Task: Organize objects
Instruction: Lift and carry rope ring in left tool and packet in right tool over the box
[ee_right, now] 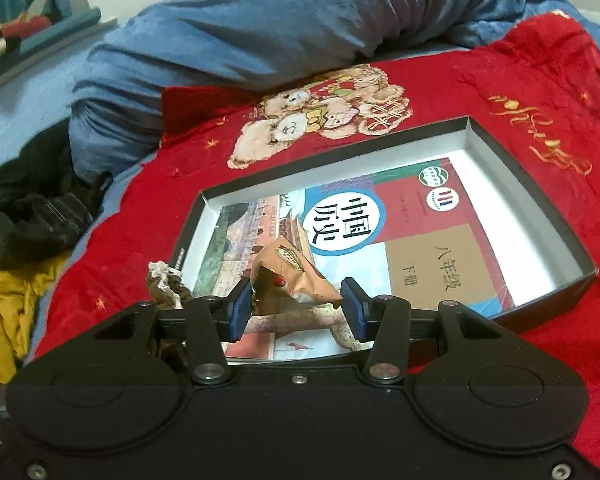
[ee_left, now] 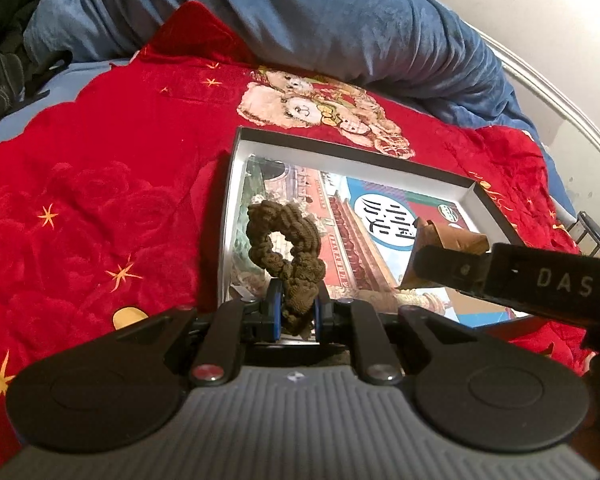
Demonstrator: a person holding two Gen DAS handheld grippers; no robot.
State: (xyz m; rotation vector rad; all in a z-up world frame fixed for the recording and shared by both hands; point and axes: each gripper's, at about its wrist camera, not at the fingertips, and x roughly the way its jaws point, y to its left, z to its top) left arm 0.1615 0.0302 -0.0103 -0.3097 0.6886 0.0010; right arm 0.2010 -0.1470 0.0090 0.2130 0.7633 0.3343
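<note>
A shallow black box with a white inside [ee_left: 236,184] [ee_right: 540,184] lies on a red blanket and holds a Chinese history textbook [ee_left: 380,216] [ee_right: 380,232]. My left gripper [ee_left: 298,312] is shut on an olive-brown knitted scrunchie [ee_left: 288,240] and holds it above the box's left part. My right gripper [ee_right: 298,308] has its jaws apart around a crumpled brown snack packet [ee_right: 288,276] over the book; whether the pads press it I cannot tell. In the left wrist view the right gripper's finger [ee_left: 500,272] and the packet [ee_left: 448,240] show at right.
The red blanket with a teddy bear print [ee_left: 100,180] [ee_right: 520,92] covers the bed. A rumpled blue duvet [ee_left: 340,28] [ee_right: 260,28] lies behind the box. Dark and yellow clothes [ee_right: 24,240] are piled at left. A wall [ee_left: 560,40] runs at far right.
</note>
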